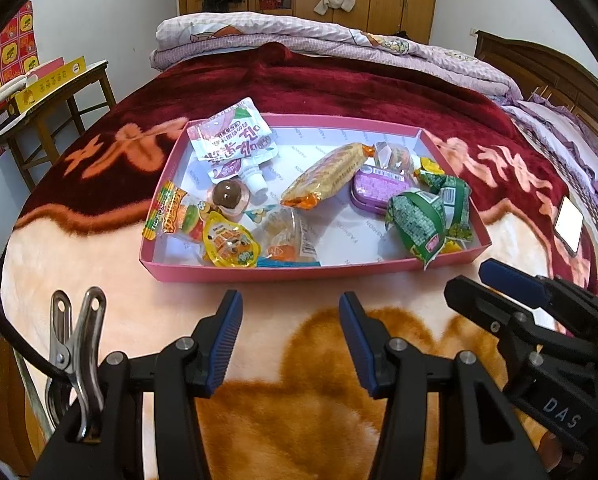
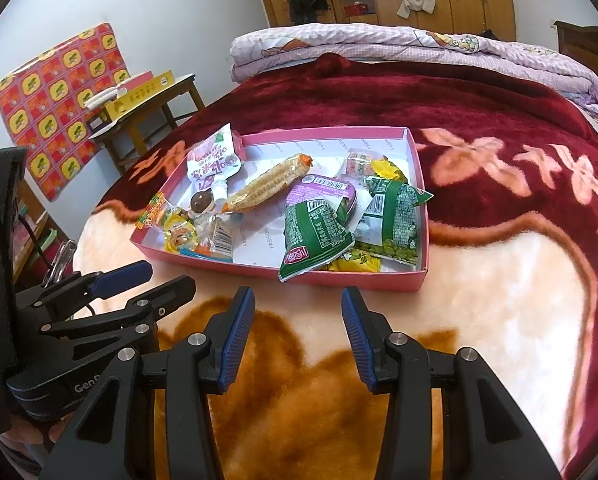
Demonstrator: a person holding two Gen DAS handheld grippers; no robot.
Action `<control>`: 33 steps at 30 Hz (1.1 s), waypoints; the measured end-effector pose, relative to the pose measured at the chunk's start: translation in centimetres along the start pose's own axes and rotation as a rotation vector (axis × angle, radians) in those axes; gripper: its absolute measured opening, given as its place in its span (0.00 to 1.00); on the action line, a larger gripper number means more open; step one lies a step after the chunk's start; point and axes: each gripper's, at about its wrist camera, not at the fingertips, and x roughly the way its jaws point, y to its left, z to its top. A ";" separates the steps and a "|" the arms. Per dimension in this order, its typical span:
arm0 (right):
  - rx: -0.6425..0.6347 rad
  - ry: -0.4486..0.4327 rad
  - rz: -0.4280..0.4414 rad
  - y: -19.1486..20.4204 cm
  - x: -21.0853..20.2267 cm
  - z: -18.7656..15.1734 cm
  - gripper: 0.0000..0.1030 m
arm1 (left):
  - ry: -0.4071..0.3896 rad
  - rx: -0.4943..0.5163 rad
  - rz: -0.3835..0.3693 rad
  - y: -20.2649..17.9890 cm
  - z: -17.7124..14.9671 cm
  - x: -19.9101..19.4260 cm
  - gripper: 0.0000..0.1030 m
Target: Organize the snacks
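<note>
Both tools (image 1: 291,344) (image 2: 298,344) gape empty; yellow packet (image 2: 353,266) half-hidden under green bags (image 2: 319,236)

Right gripper (image 2: 298,332) jaws apart, empty, above blanket (image 2: 499,280); pink snack tray (image 2: 417,216) ahead; left gripper (image 2: 155,278) beside.

yellow packet (image 2: 353,265) mostly hidden under green bags (image 2: 319,236)
</note>
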 end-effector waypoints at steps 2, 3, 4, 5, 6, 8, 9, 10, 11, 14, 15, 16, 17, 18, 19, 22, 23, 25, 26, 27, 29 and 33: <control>-0.001 -0.001 0.000 0.0 0.0 0.1 0.45 | -0.002 0.000 0.001 0.0 0.0 0.0 0.52; -0.001 0.000 0.000 0.0 0.0 0.0 0.45 | -0.002 0.000 0.001 0.1 0.0 0.0 0.52; 0.000 0.000 0.000 0.0 0.0 0.1 0.45 | -0.001 -0.001 0.001 0.1 0.0 0.0 0.52; 0.001 0.002 0.001 0.0 0.0 0.0 0.45 | -0.001 -0.001 0.000 0.0 0.0 0.0 0.52; 0.001 0.002 0.002 0.0 0.0 0.0 0.45 | -0.001 -0.002 0.001 0.0 0.0 0.0 0.52; 0.000 0.005 0.001 0.0 0.0 0.0 0.45 | -0.002 -0.003 0.003 0.2 -0.1 0.1 0.52; 0.000 0.004 0.002 0.0 -0.1 0.0 0.45 | -0.002 -0.004 0.004 0.2 0.0 0.1 0.52; 0.000 0.002 0.003 0.0 -0.1 0.0 0.45 | 0.000 -0.004 0.008 0.3 0.0 0.2 0.52; 0.000 0.001 0.003 0.1 -0.1 0.0 0.45 | 0.001 -0.005 0.010 0.3 0.0 0.2 0.52; 0.010 0.001 0.009 0.1 -0.1 0.0 0.45 | 0.005 0.000 0.016 0.3 0.0 0.2 0.52; 0.011 0.002 0.012 0.1 0.0 0.0 0.45 | 0.007 0.001 0.019 0.2 0.0 0.2 0.52; 0.011 0.002 0.013 0.1 0.0 0.0 0.45 | 0.008 0.002 0.020 0.3 0.0 0.2 0.52; 0.010 0.002 0.013 0.1 0.0 0.0 0.45 | 0.009 0.002 0.021 0.2 0.0 0.2 0.52; 0.009 0.003 0.014 0.2 0.0 0.0 0.45 | 0.010 0.001 0.023 0.3 0.0 0.2 0.52; 0.009 0.004 0.016 0.2 0.0 0.0 0.45 | 0.011 0.000 0.024 0.3 0.1 0.2 0.52; 0.012 0.005 0.021 0.2 0.0 0.0 0.45 | 0.017 0.001 0.028 0.2 0.1 0.2 0.52; 0.013 0.004 0.022 0.2 0.0 0.0 0.45 | 0.018 0.002 0.030 0.2 0.1 0.2 0.52; 0.015 0.004 0.027 0.1 0.0 0.1 0.45 | 0.022 0.003 0.036 0.1 0.1 0.2 0.52; 0.017 0.004 0.029 0.1 0.0 0.1 0.45 | 0.024 0.003 0.038 0.1 0.1 0.2 0.52; 0.017 0.003 0.030 0.1 0.0 0.1 0.45 | 0.025 0.003 0.040 0.1 0.1 0.2 0.52; 0.018 0.002 0.032 0.0 -0.1 0.1 0.45 | 0.027 0.003 0.045 0.1 0.1 0.2 0.52; 0.030 -0.003 0.046 -0.2 0.0 0.1 0.45 | 0.034 0.005 0.064 -0.1 0.0 0.1 0.52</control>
